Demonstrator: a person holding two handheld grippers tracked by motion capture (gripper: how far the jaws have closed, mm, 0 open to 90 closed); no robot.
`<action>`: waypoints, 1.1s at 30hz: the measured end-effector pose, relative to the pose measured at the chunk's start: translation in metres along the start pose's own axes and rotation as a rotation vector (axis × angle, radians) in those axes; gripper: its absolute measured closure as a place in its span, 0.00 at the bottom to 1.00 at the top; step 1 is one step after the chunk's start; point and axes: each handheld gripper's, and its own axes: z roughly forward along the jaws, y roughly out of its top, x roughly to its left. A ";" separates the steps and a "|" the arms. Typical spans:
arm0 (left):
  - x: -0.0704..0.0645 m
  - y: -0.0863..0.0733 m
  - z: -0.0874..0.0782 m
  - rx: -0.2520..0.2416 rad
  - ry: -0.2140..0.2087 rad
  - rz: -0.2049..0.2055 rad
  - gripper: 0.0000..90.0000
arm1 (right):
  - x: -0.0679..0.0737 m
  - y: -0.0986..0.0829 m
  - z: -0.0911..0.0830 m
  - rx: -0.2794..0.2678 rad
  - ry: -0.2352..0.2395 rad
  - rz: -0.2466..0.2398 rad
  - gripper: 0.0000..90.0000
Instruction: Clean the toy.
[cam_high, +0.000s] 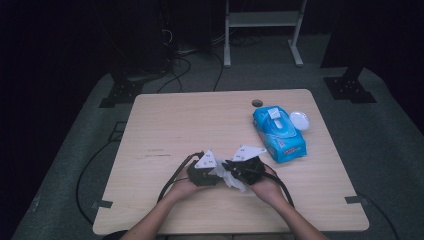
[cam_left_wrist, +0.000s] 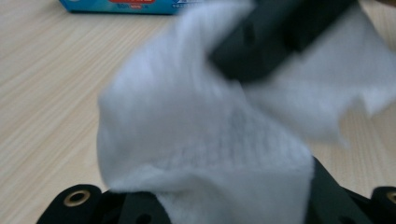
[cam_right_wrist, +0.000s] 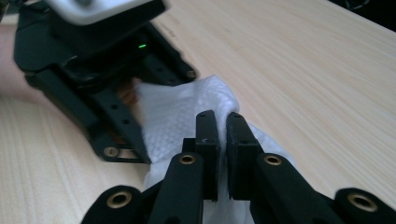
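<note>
A white wipe (cam_high: 234, 180) is held up between my two grippers near the table's front edge. My right gripper (cam_high: 229, 166) has its jaws pressed together on a fold of the wipe (cam_right_wrist: 177, 116); in the right gripper view the right gripper (cam_right_wrist: 222, 117) shows only a thin slit between its jaws. My left gripper (cam_high: 216, 175) faces it from the left. The wipe (cam_left_wrist: 201, 140) drapes over the left gripper's own jaws and hides them. A blurred black jaw of the right gripper (cam_left_wrist: 275, 32) bites the wipe's upper part.
A blue pack of wipes (cam_high: 278, 134) lies at the table's right, with a small white round lid (cam_high: 299, 120) beside it. A cable hole (cam_high: 257, 103) sits near the far edge. Bare wood table (cam_high: 165, 125) spreads to the left.
</note>
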 end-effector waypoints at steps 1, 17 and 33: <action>0.000 0.000 -0.001 -0.002 0.006 0.000 0.74 | 0.003 0.001 0.003 0.003 -0.001 -0.013 0.94; 0.000 -0.001 -0.003 -0.020 0.022 0.017 0.77 | -0.024 -0.010 -0.008 -0.004 -0.087 0.056 0.94; 0.000 -0.002 -0.006 -0.012 0.027 0.038 0.78 | -0.044 -0.021 -0.021 0.002 -0.119 0.088 0.94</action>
